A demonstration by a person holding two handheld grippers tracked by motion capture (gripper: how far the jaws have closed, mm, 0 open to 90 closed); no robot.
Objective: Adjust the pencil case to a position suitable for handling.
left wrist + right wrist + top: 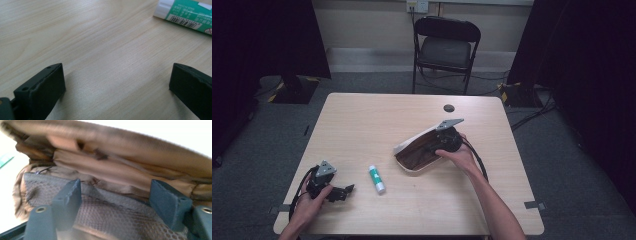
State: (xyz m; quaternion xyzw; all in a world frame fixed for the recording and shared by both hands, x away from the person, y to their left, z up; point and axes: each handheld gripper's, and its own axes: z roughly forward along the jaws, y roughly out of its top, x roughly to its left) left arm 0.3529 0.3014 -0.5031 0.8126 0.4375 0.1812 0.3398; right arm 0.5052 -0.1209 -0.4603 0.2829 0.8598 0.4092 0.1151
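Note:
An open pouch (414, 157), beige outside and brown inside, lies right of the table's middle. My right gripper (432, 148) reaches into its mouth from the right. In the right gripper view the jaws (116, 195) stand wide apart over the pouch's brown mesh lining (112, 220), pressing on nothing. A white glue stick (376, 179) with a green label lies left of the pouch. My left gripper (343, 192) rests near the table's front left corner, pointing right. Its jaws (117, 85) are open over bare wood, with the glue stick (187, 13) ahead at the upper right.
A black folding chair (446, 47) stands behind the wooden table (362, 125). A small dark round disc (449, 108) sits near the table's far edge. Cables trail from both grippers off the front edge.

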